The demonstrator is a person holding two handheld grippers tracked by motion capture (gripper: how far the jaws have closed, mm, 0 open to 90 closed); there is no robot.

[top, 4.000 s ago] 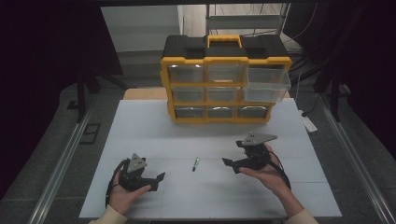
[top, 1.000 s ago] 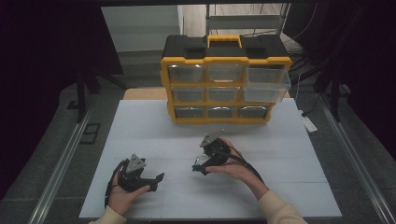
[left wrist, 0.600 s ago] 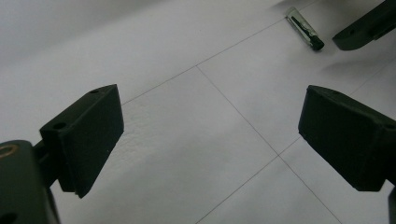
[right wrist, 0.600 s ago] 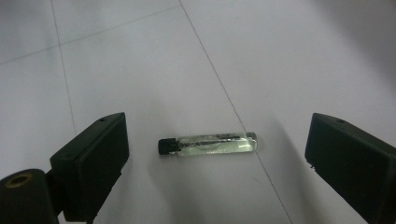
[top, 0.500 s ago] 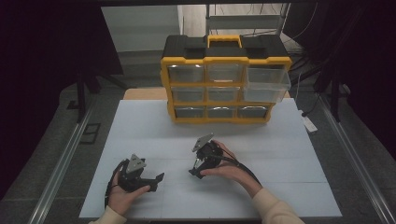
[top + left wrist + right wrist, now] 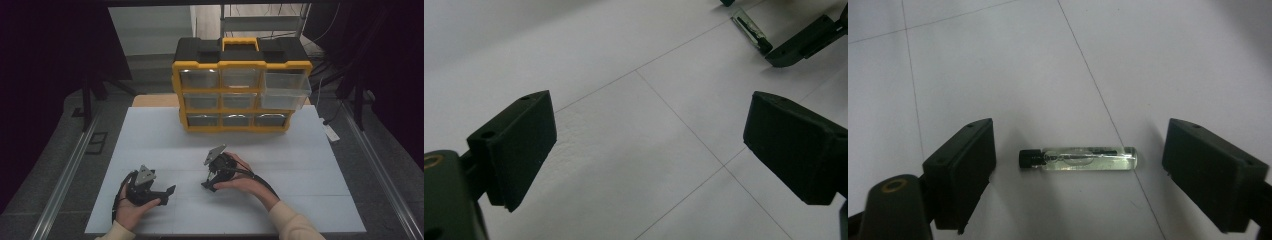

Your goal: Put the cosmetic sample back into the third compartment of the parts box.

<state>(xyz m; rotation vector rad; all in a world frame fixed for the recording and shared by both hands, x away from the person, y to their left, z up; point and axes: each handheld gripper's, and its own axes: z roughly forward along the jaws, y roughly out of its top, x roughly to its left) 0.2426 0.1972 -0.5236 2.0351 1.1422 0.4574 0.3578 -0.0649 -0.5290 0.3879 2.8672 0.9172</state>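
Where jaws gape, vial (image 6: 1083,158) between.

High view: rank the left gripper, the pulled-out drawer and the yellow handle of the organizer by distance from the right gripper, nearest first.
1. Left gripper: to the left of the right gripper, near the table's front edge.
2. Pulled-out drawer: top right of the organizer, farther back on the table.
3. Yellow handle: on the organizer's top, farthest back.

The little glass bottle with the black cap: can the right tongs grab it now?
Probably yes. The little glass bottle lies flat on the white table between the open right tongs, with nothing in the way.
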